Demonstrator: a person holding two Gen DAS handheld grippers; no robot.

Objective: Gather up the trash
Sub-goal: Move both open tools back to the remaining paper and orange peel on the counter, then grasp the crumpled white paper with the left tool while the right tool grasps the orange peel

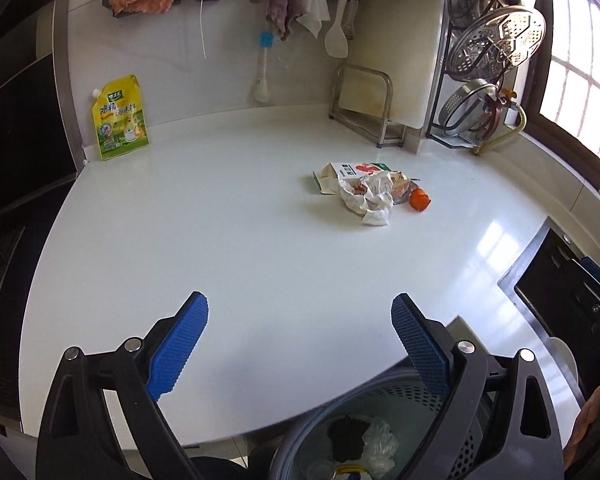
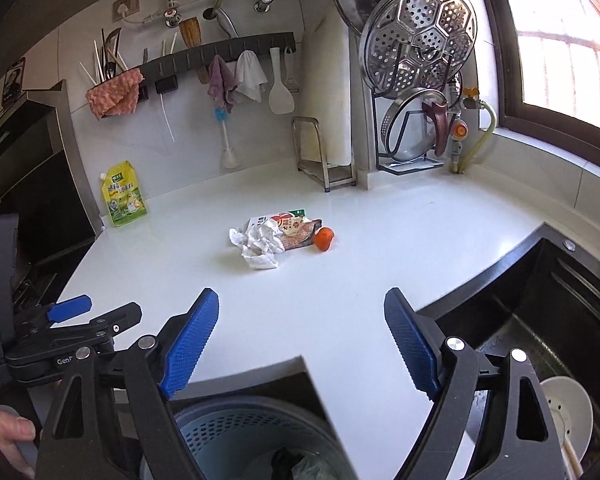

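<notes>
You held both tools wide, nothing between their blue ribbed pads: the left tool (image 1: 300,344) and right tool (image 2: 302,340). Ahead of them on the glossy white counter (image 1: 220,240) lay a heap of crumpled white paper and printed wrappers (image 1: 366,192), an orange scrap (image 1: 419,199) touching it. Below the tools stood a grey perforated bin (image 1: 400,396).

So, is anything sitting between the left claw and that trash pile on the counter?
Nothing visible: bare white counter runs from the open left claw to the trash pile. The yellow pouch stands far off by the wall.
</notes>
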